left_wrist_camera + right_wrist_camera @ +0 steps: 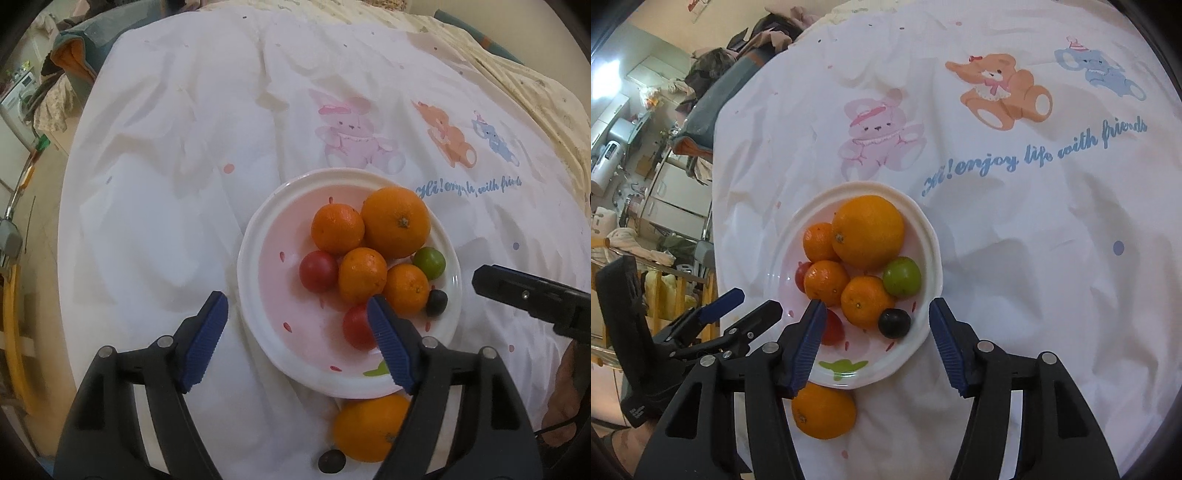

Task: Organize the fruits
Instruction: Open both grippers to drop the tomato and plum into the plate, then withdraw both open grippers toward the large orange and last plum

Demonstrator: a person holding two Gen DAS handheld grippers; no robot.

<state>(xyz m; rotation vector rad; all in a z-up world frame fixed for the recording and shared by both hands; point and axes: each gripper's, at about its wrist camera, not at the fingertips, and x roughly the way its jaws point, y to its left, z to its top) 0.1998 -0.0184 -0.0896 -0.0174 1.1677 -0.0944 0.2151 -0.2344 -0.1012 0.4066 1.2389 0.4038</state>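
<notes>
plate [255,236]: white rim, pink centre, on the white printed cloth [155,155]; it holds one large orange [396,221], three small oranges, two red fruits, a green fruit [429,263] and a dark fruit [436,302].
loose orange [823,411]: on the cloth just outside the plate's near rim, touching or almost touching it.
loose dark fruit [331,461]: on the cloth beside the loose orange, near my left claw.
my left claw [295,339]: released, jaws spread wide, nothing between them; its right finger overlaps the near part of the plate in view.
my right claw [877,343]: released, jaws wide, framing the plate's near edge, grasping nothing.
</notes>
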